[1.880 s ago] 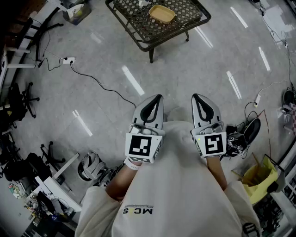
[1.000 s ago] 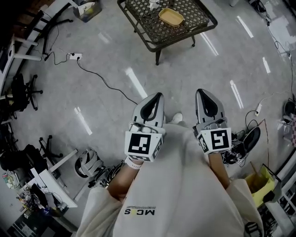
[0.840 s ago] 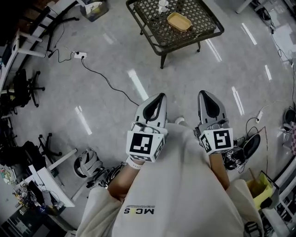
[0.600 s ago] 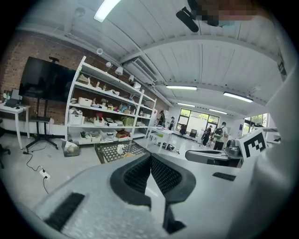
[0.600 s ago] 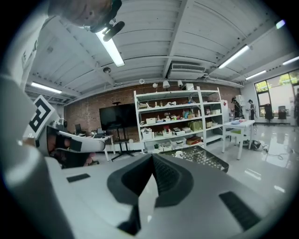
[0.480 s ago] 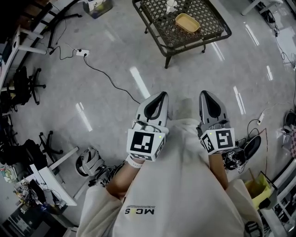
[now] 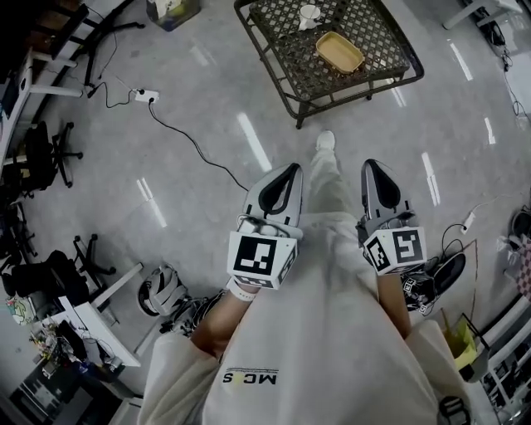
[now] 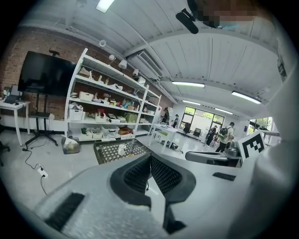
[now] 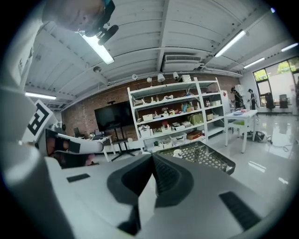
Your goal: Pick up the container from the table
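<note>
A shallow tan container (image 7: 339, 52) lies on a low black metal mesh table (image 7: 286, 51) at the top of the head view, with a white cup (image 7: 309, 14) behind it. Both grippers hang well short of the table, held at waist height in front of the person. My left gripper (image 7: 285, 172) is shut with nothing in it, and so is my right gripper (image 7: 375, 166). In the left gripper view the table (image 8: 114, 150) and cup (image 8: 121, 149) show beyond the shut jaws. The right gripper view shows the table (image 9: 201, 156) ahead.
A power strip (image 7: 138, 96) and black cable (image 7: 189, 141) cross the grey floor at left. Office chairs (image 7: 37, 158) and desks line the left edge; bags and shoes (image 7: 440, 278) lie at right. Shelving (image 8: 105, 109) stands behind the table. One foot (image 7: 325, 141) steps forward.
The table and container have come nearer and shifted right in the head view as the person walks toward them. Both grippers stay shut and held in the same pose.
</note>
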